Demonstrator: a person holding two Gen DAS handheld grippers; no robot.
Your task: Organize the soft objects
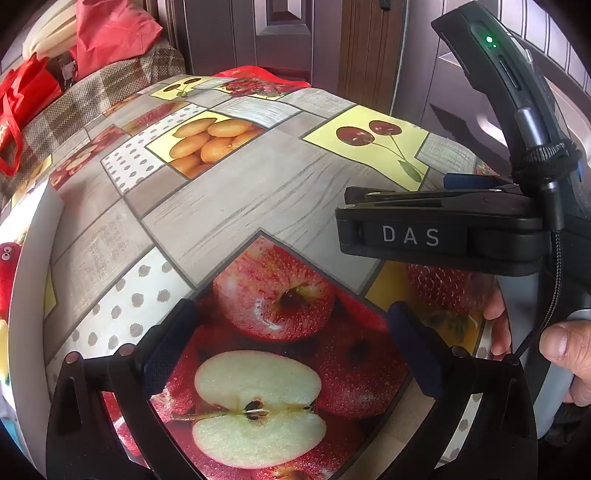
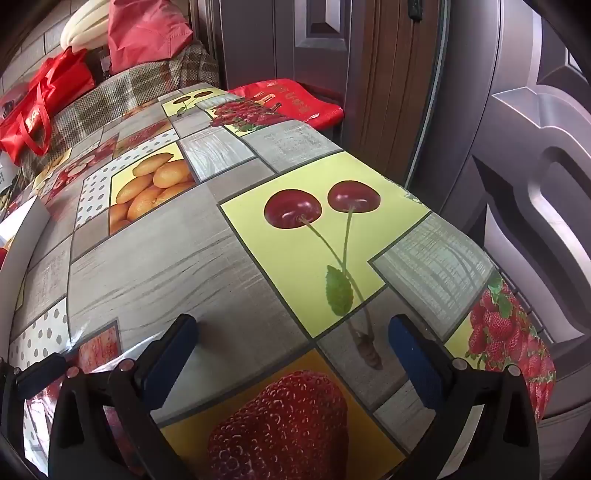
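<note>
Left hand-held gripper (image 1: 291, 350): nearest the left wrist camera, jaws spread wide with nothing between them, hanging over the printed apples on the counter (image 1: 207, 206).
Right hand-held gripper (image 2: 293, 354): likewise released and empty, tilted down over the cherry and strawberry panels; its body also shows at the right of the left wrist view, with the person's hand (image 1: 561, 350) on its grip.
Soft objects: none lies between either pair of jaws. A red plush shape with eyes (image 1: 7, 273) peeks in at the far left edge of the left wrist view, beyond a white rim (image 1: 26, 288); it is probably a soft toy in a bin, though the fisheye edge cuts off most of it.
Far clutter: a red bag (image 2: 40, 107), a pink cloth (image 2: 147, 33) and a checked cover (image 2: 122, 92) sit at the far left, well apart from both grippers.
Step in hand: judged to be the start, with no grasp made and the open counter ahead as the likely sorting area.
Doing it well: swing the left gripper toward the left edge, keep the jaws wide until they straddle the toy's bulk, and close on the body rather than a loose limb so it does not sag or slip.
Risk: catching the white rim on the way in.
</note>
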